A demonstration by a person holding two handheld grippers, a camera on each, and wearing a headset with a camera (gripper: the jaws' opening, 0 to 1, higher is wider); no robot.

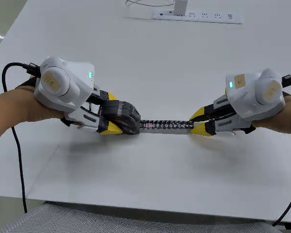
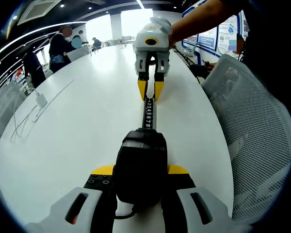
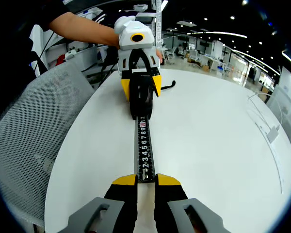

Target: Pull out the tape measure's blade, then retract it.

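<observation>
The left gripper [image 1: 113,114] has its jaws closed round the black body of the tape measure [image 1: 121,118], one yellow tip on each side; its own view shows this as well, with the left gripper [image 2: 140,171] cradling the tape measure [image 2: 141,162] at 6 o'clock. From the tape measure's mouth the blade [image 1: 167,125] runs out toward 3 o'clock in the head view, low over the white table [image 1: 150,63]. It is only a short way out, with the first printed numbers showing. At its far end the right gripper [image 1: 198,122] has its jaws pinched nearly shut on the blade's tip, and in its own view the right gripper [image 3: 146,180] nips the blade [image 3: 144,150] at 6 o'clock while the blade leads up to 12 o'clock. A power strip [image 1: 199,16] lies well apart at 12 o'clock on the table, and a mesh chair [image 2: 252,136] stands beside the table's edge. I judge the pull to be under way with much of the blade left inside. To do it well, hold the body square and firm, and draw the tip straight along the blade's own line without twisting. Keep the pinch tight enough that the spring cannot snatch the tip free. On the return, guide the tip back slowly.
</observation>
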